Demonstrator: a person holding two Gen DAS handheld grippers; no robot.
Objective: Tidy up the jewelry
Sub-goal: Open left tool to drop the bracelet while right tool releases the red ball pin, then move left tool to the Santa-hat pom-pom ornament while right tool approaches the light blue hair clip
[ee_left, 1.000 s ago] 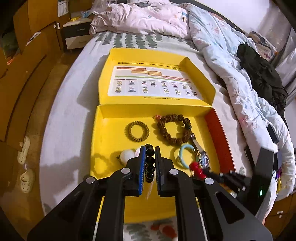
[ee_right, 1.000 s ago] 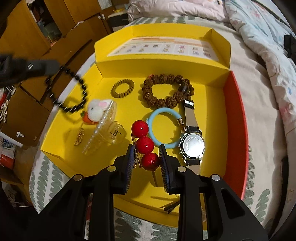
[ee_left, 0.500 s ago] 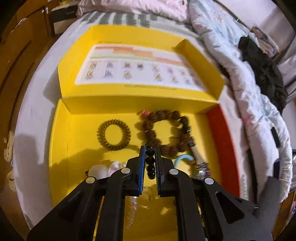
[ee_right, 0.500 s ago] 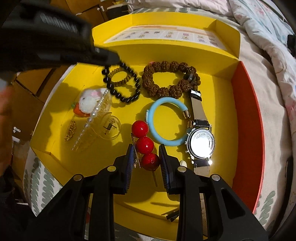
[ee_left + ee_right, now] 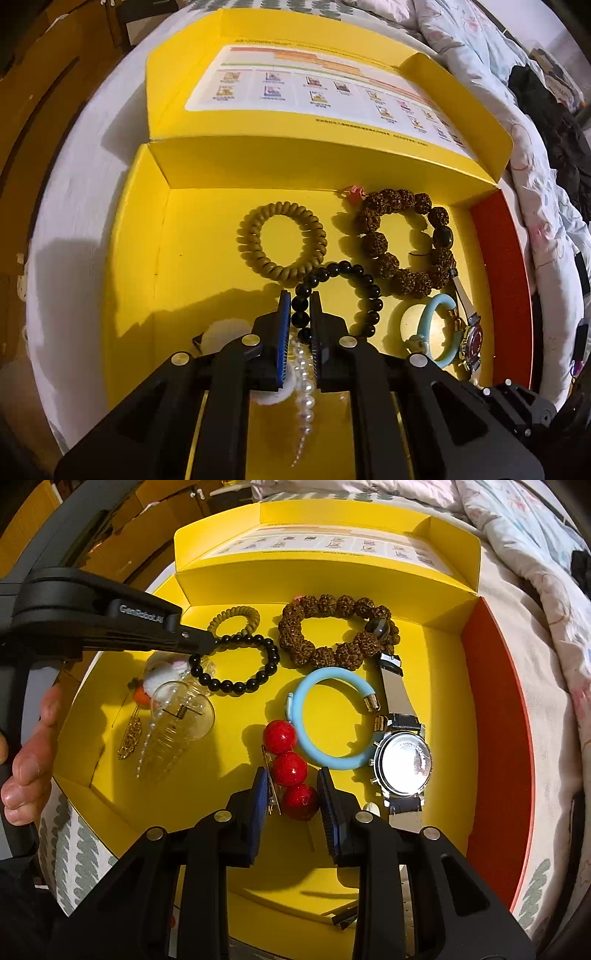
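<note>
Two hand-held grippers work over the yellow box [image 5: 436, 686]. Left hand-held gripper [image 5: 300, 301] pinches the black bead bracelet [image 5: 240, 664], lowered beside the coil hair tie [image 5: 282, 242]. Right hand-held gripper [image 5: 291, 794], jaws opening, straddles the red ball hairpin [image 5: 290, 766]. Most jewelry already lies inside.

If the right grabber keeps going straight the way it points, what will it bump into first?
Most likely the red ball hair clip: the right gripper is opening with its nearest ball between the fingers. Beyond lies the blue bangle, though depth is unclear.
</note>
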